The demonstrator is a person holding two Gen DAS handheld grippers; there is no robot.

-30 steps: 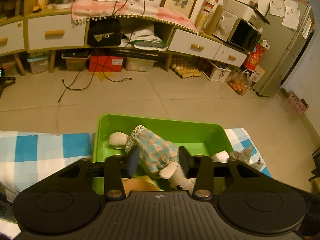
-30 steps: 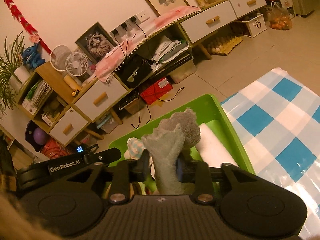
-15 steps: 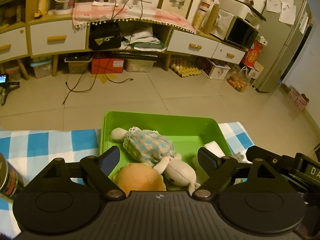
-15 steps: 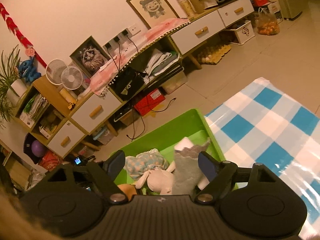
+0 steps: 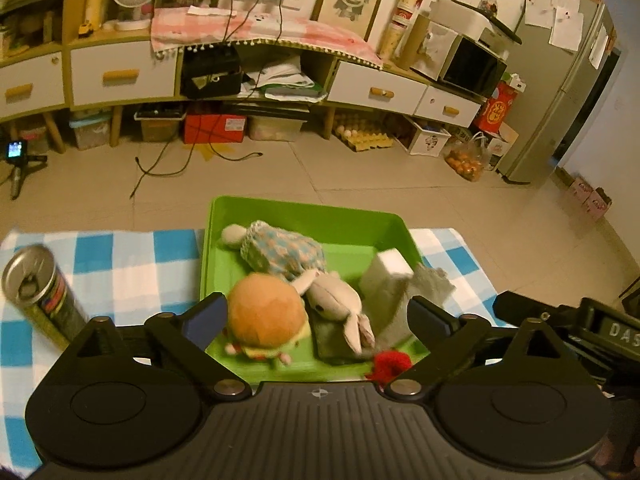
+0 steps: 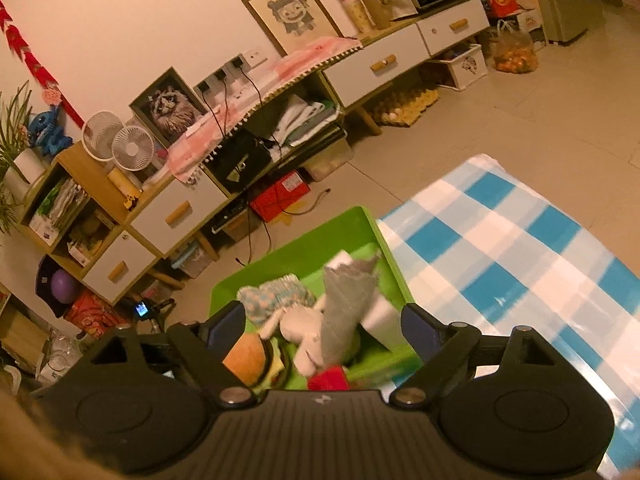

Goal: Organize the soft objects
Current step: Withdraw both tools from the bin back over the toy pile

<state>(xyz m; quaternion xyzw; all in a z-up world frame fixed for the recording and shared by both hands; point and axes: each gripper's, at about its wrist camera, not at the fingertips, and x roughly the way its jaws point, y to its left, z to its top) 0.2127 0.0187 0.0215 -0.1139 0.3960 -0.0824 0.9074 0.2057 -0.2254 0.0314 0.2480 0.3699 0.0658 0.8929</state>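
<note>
Soft toys fill the green bin (image 5: 308,212) on the checked worktop (image 5: 120,260): doll (image 5: 280,250), burger plush (image 5: 266,314), grey plush (image 6: 346,312). We see left tool (image 5: 318,318) and right tool (image 6: 322,322) spread wide, gripping nothing, above the bin.

The tray (image 5: 308,210) is bright green; the tablecloth (image 5: 116,258) is blue-and-white check; the doll's dress (image 5: 280,250) is pale blue with orange dots; the burger plush (image 5: 264,314) is orange-tan; the grey cloth (image 6: 346,308) is plain; the block (image 5: 384,282) is white.
</note>
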